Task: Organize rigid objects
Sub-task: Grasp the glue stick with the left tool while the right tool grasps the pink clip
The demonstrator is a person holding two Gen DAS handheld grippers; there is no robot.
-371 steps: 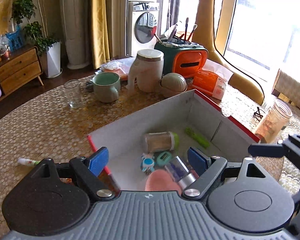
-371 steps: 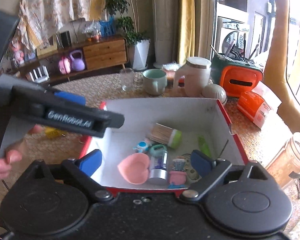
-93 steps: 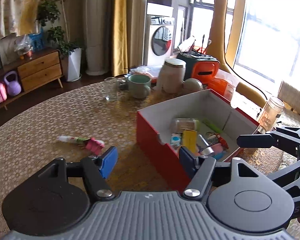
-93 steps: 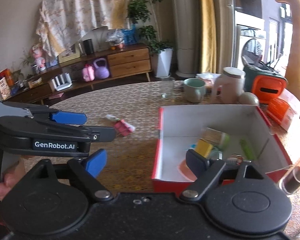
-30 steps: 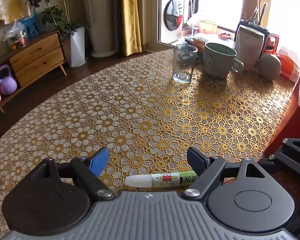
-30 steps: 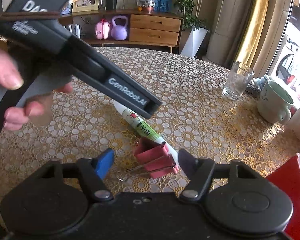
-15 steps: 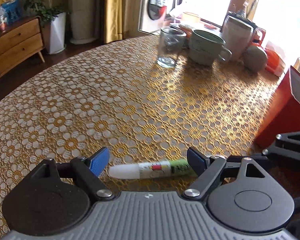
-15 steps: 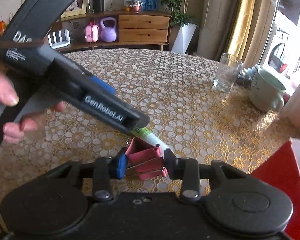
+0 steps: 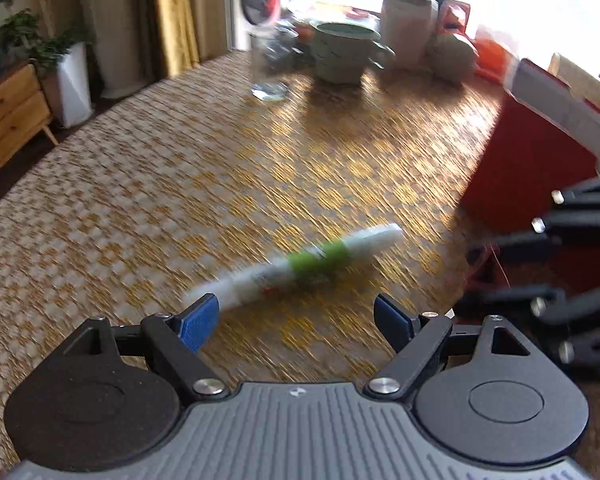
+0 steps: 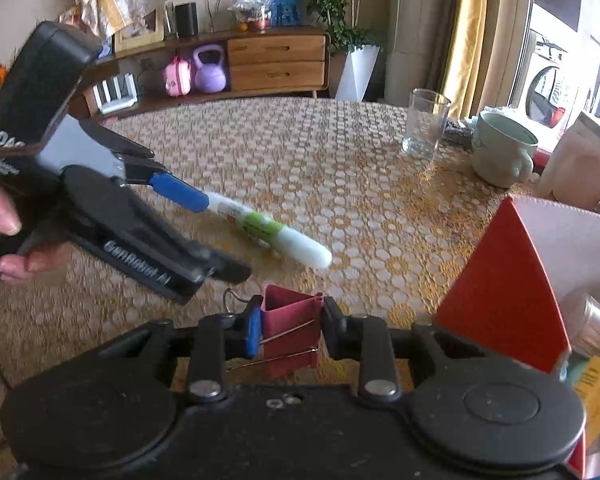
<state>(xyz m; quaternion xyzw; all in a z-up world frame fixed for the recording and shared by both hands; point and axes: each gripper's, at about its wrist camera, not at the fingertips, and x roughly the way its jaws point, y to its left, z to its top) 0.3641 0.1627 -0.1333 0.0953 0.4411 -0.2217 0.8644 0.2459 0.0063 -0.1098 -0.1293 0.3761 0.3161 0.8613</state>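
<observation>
Right hand-held gripper — jaws closing, pads now pressed on both sides of the pink-red binder clip, which half a second ago sat between them with its wire handles toward the camera; a second ago the pads stood well apart around it.

Left hand-held gripper — jaws spread wide, unchanged from the earlier frames. Its view is motion-blurred. The white-and-green glue pen no longer lies straight across between the pads: it now slants up to the right, its near end just beside the left blue pad, its far end toward the red box. From the right wrist view the upper blue pad meets the pen's end; contact cannot be told for sure.

Surface — gold floral cloth, carrying the pen, a clear drinking glass, a pale green mug and the red box at right.

A person's hand holds the left gripper's handle.
</observation>
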